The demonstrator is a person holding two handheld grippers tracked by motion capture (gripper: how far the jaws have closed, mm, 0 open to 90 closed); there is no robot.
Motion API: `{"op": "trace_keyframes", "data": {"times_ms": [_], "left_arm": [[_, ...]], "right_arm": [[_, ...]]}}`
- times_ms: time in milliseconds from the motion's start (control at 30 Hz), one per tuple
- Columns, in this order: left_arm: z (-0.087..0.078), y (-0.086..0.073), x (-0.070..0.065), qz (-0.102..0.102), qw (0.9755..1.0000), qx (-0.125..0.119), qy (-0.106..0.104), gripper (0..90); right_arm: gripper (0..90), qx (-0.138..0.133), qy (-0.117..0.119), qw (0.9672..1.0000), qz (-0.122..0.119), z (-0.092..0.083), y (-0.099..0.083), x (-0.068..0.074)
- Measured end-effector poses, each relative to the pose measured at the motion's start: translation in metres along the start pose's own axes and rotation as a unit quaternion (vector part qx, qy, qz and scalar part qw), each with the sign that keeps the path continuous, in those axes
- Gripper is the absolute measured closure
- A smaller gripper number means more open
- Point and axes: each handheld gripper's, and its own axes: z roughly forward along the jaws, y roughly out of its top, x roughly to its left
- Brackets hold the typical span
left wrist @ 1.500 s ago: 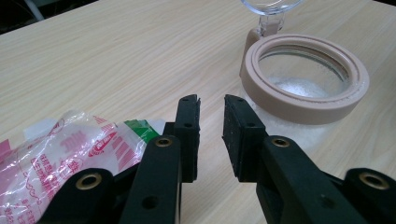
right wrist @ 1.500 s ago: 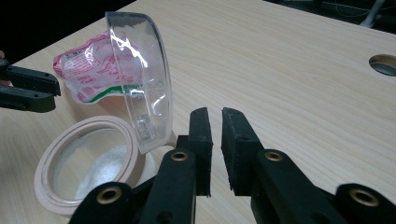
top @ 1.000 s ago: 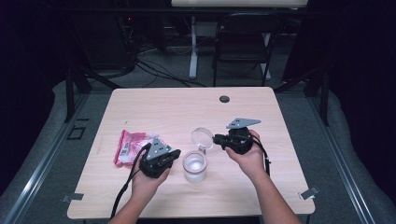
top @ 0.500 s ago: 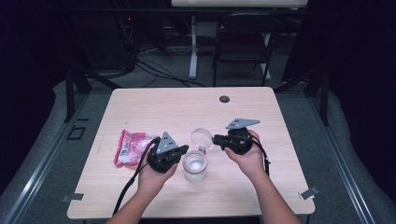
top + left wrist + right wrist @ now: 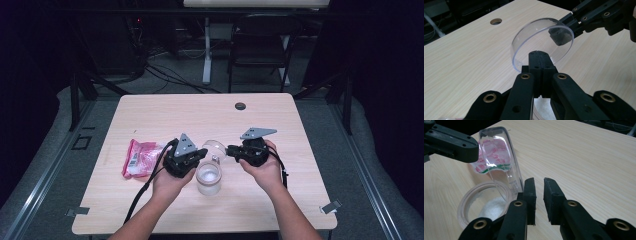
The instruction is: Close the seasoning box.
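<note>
Now, at the left of the high view, a pink snack packet (image 5: 140,157) lies flat on the table (image 5: 165,112), where it lay a second ago. Just right of it the left tongs (image 5: 204,153) have risen off the spot beside the packet and moved rightward toward the centre since the earlier frame. Their jaws are clenched on the rim of a clear round lid (image 5: 541,42), seen in the left gripper view held up on edge, tilted, above the table. Below the lid, at lower centre of the high view, a clear jar (image 5: 208,178) stands open with white granules in its bottom; it has not moved. To the right, the right tongs (image 5: 231,151) sit in the same place as before, their tips at the lid's far edge. In the right gripper view (image 5: 539,185) the jaws stand a little apart with nothing between them, the lid's rim just beside the left-hand jaw; whether it touches I cannot tell.
</note>
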Motion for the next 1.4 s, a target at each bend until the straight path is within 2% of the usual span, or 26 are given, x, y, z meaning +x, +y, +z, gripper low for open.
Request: {"op": "trace_keyframes", "data": {"times_ms": [700, 967, 1400], "left_arm": [[-0.004, -0.003, -0.003, 0.003, 1.0, 0.003, -0.002, 90.0], [-0.007, -0.011, -0.002, -0.006, 1.0, 0.003, -0.004, 90.0], [-0.01, -0.024, -0.003, -0.004, 0.9999, 0.012, -0.007, 90.0]], "right_arm": [[78.1, 0.0, 0.01, 0.9999, -0.006, -0.002, 0.002, 0.004], [76.8, 0.0, 0.016, 0.9998, -0.009, -0.002, 0.003, 0.006], [76.3, -0.006, 0.026, 0.9995, -0.016, -0.003, 0.005, 0.012]]}}
